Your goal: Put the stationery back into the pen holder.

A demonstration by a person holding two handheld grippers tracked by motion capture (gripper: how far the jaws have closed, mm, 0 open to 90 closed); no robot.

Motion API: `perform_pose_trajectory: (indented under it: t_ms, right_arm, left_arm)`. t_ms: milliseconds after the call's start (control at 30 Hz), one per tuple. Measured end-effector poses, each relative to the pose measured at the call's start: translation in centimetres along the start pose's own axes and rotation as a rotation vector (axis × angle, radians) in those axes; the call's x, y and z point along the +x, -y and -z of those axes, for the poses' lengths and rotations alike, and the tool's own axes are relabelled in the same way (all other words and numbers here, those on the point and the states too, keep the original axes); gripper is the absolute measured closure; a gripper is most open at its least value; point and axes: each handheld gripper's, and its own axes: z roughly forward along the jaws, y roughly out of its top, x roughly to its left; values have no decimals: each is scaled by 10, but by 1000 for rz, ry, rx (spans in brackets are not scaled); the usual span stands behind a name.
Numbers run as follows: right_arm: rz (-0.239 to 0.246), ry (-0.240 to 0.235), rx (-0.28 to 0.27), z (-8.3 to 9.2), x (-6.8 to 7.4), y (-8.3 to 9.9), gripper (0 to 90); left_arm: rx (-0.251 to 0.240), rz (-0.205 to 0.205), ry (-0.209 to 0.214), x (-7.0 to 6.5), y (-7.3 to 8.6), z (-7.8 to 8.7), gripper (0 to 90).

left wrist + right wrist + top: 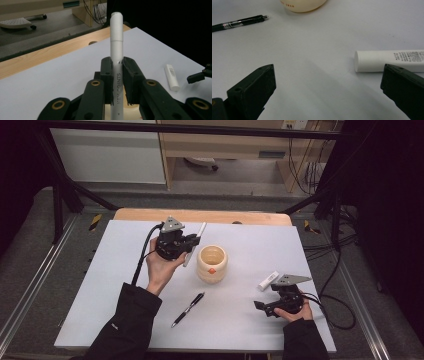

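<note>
My left gripper point(189, 244) point(117, 75) is shut on a white marker point(195, 244) point(116, 45), its pads clamping the barrel lettered "KEY POINTS". It hovers just left of a cream round pot point(212, 264) point(303, 5) at the table's middle. My right gripper point(260, 307) point(327, 82) rests low at the front right, jaws wide open with nothing between them. A short white tube point(268, 280) point(172, 77) point(387, 61) lies just beyond its right jaw. A black pen point(188, 309) point(238, 23) lies on the white sheet point(125, 285) in front of the pot.
The white sheet covers a wooden table point(200, 215) whose far edge shows bare wood. Black frame bars point(65, 190) stand at both back corners, and cables point(330, 285) trail off the right side. Open sheet lies between the pen and the right gripper.
</note>
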Motion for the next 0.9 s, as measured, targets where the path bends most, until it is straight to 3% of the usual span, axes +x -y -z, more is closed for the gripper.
perform_pose_trajectory:
  t_ms: [900]
  right_arm:
    - [2, -5, -1, 0, 0, 0, 6]
  left_arm:
    - [-53, -20, 21, -13, -25, -38, 785]
